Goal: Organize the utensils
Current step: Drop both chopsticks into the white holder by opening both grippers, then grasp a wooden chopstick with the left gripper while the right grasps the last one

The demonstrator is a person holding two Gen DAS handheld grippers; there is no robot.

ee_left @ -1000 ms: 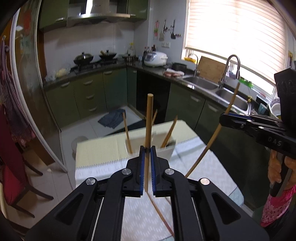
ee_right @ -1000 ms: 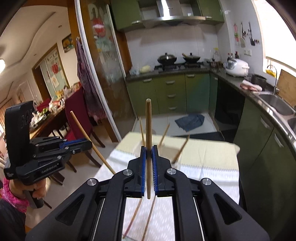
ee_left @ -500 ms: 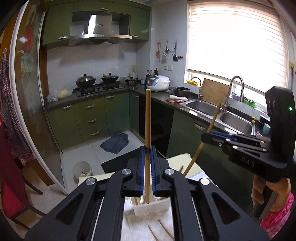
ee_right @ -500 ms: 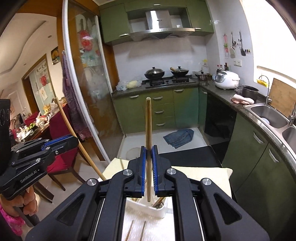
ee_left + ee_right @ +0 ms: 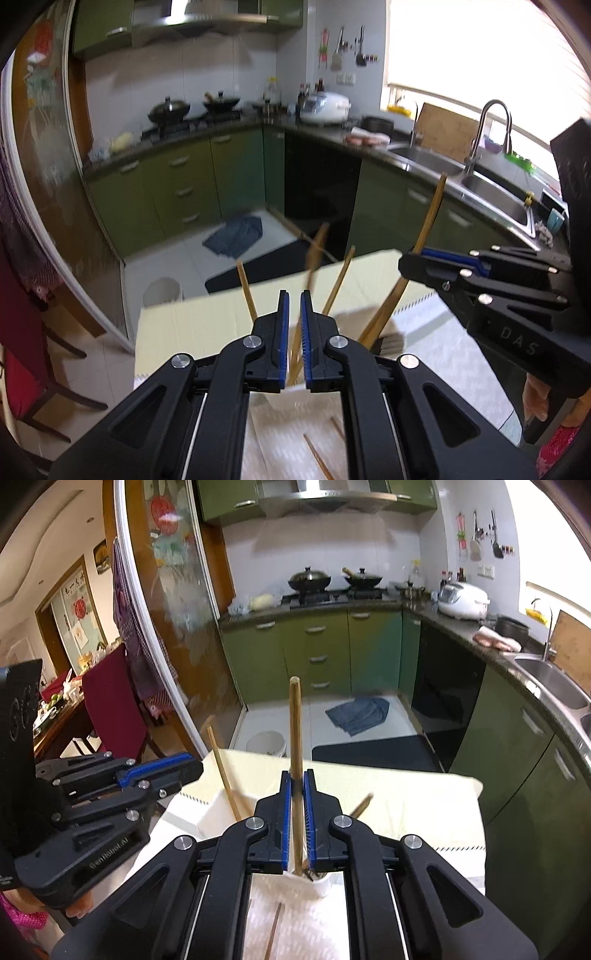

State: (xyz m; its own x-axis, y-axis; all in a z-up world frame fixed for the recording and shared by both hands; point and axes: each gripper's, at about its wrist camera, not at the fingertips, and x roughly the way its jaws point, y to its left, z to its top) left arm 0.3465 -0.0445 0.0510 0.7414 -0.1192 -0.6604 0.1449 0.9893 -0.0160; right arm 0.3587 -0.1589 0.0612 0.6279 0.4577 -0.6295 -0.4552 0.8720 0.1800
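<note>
Fingers of the left gripper (image 5: 294,314) are clenched on a tilted chopstick (image 5: 314,254), which leans away to the right above the blue pads and is blurred, so I cannot tell how squarely it sits in the grip. Fingers of the right gripper (image 5: 297,790) are clamped just as tightly on an upright chopstick (image 5: 295,723), which stands nearly straight up between the pads, its top well above them and its lower end down inside the white holder (image 5: 212,814). From the left-hand camera the right gripper reaches in from the right, its stick slanting down into that holder. From the right-hand camera the left gripper comes in from the left, its tip just beside the holder's near corner, with its stick angled down into the holder. A few other chopsticks (image 5: 338,282) already stand in the holder, leaning at different angles. The holder sits on a table (image 5: 424,812) covered with a pale yellow mat and a white patterned cloth, and loose chopsticks (image 5: 321,458) lie flat on the cloth on the near side of the holder, under the gripper bodies. A hand (image 5: 535,402) with a pink sleeve grips the right gripper's handle. Behind the table are green cabinets (image 5: 317,653), a steel sink (image 5: 491,192) and a blue rag (image 5: 358,710) on the floor.
</note>
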